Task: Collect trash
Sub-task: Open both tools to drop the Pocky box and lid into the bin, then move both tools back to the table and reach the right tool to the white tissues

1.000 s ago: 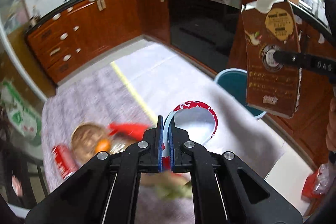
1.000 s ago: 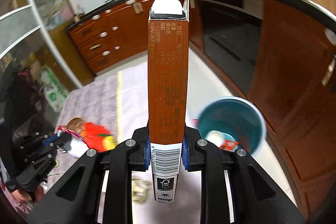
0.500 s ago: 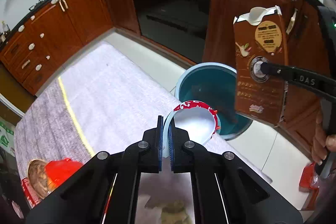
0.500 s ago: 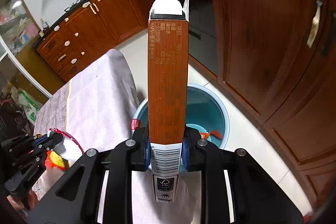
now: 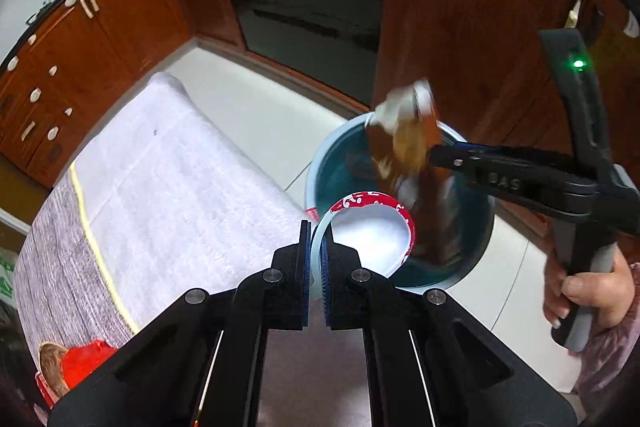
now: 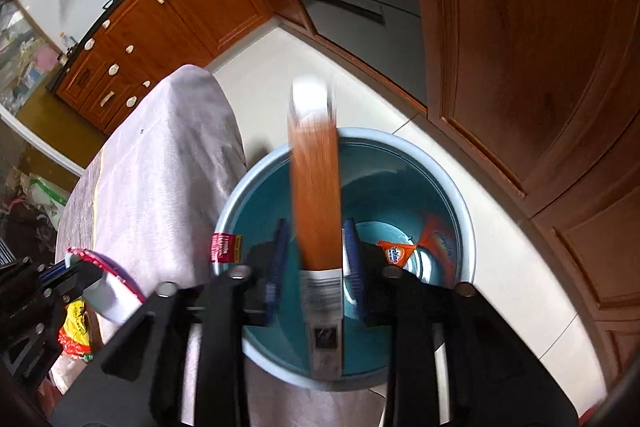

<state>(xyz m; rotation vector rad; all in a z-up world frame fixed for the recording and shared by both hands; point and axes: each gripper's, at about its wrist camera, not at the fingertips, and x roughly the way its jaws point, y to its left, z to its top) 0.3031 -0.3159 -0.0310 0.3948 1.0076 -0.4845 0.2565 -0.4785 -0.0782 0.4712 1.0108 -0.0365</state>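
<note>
Right wrist view: nearest the camera, the right gripper (image 6: pixel 316 259) is seen with its jaws parted, and they have just been opening; the brown carton (image 6: pixel 318 195) stands between them, blurred, with a gap showing at each blue pad, so it is judged to be released and dropping. Directly below and beyond it the teal bin (image 6: pixel 448 187) is seen on the floor, with an orange wrapper (image 6: pixel 394 253) already lying in it. The step in hand is judged to be the drop of the carton into the bin. In the left wrist view, the left gripper (image 5: pixel 315 263) is seen closed on the rim of a red-and-white paper bowl (image 5: pixel 372 227), held just over the bin's near edge, beside the cloth-covered surface (image 5: pixel 168 195). The next move is judged to call for the bowl to be carried over the bin's mouth and the left jaws to be opened.
</note>
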